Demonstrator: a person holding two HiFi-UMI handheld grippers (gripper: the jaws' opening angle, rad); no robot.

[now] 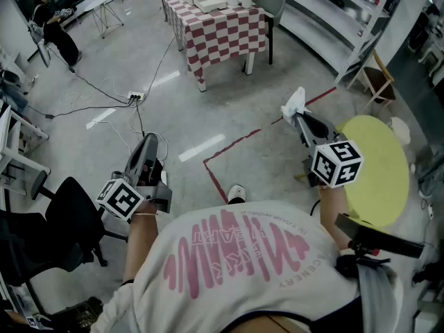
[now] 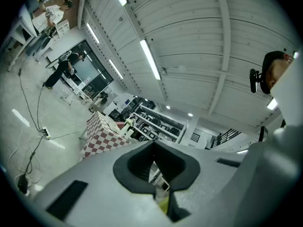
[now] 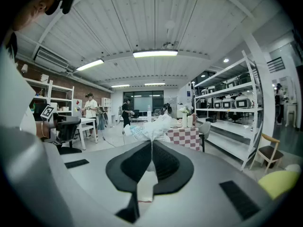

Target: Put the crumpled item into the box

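My right gripper (image 1: 297, 118) is shut on a crumpled white wrapper (image 1: 294, 103), which sticks up from the jaw tips over the grey floor. In the right gripper view the crumpled wrapper (image 3: 149, 128) bulges just past the right gripper (image 3: 152, 143), with blue print on it. My left gripper (image 1: 148, 141) hangs lower left, jaws together, holding nothing. The left gripper view shows the left gripper (image 2: 152, 149) tilted up, only a thin slit between its jaws. A flat white box-like thing (image 1: 209, 3) lies on the checkered table (image 1: 222, 30) far ahead; I cannot tell whether it is the box.
A round yellow table (image 1: 374, 168) stands close on my right. Red tape lines (image 1: 229, 144) cross the floor ahead. Cables and a power strip (image 1: 135, 97) lie to the left, a black chair (image 1: 66, 220) beside my left arm, shelving (image 1: 333, 19) and a wooden chair (image 1: 378, 78) at right.
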